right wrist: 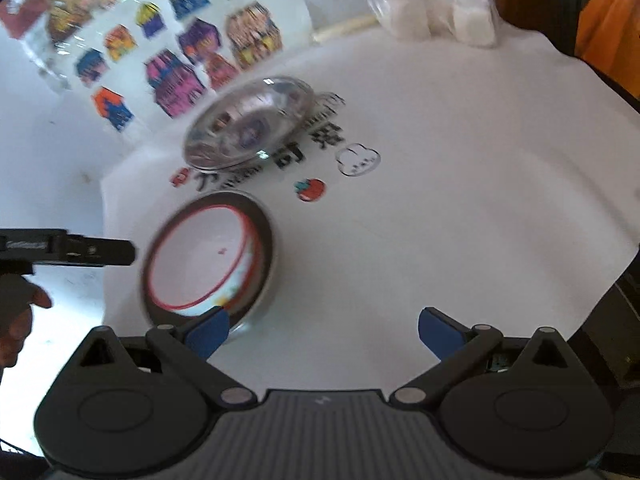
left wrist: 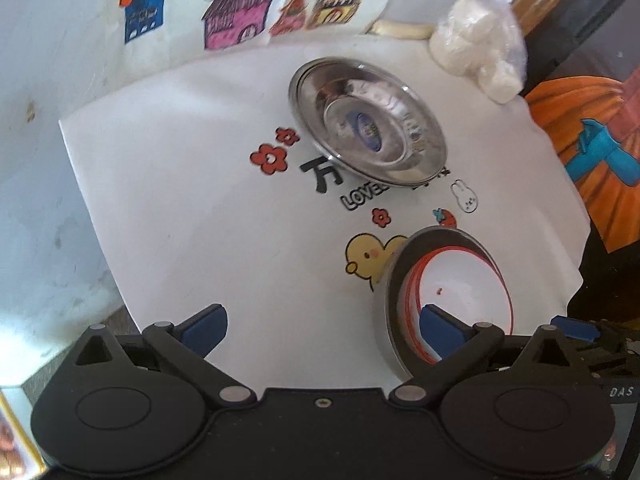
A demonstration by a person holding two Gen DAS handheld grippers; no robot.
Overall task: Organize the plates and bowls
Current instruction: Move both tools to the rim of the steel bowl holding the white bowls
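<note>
A steel plate (left wrist: 368, 122) with a blue sticker in its middle lies on the white printed table cover (left wrist: 180, 184). It also shows in the right wrist view (right wrist: 248, 124). A steel bowl holding a red-rimmed white bowl (left wrist: 452, 292) sits nearer, at the right of the left wrist view. The same bowl (right wrist: 208, 258) is at the left of the right wrist view. My left gripper (left wrist: 322, 326) is open and empty, its right finger in front of the bowl. My right gripper (right wrist: 324, 330) is open and empty, its left finger at the bowl's near rim.
A clear bag of white blocks (left wrist: 480, 52) lies at the table's far right corner. Drawings of coloured houses (left wrist: 240, 8) hang on the back wall. An orange pumpkin picture (left wrist: 588, 152) stands right of the table. The left gripper's body (right wrist: 68, 248) shows at the left of the right wrist view.
</note>
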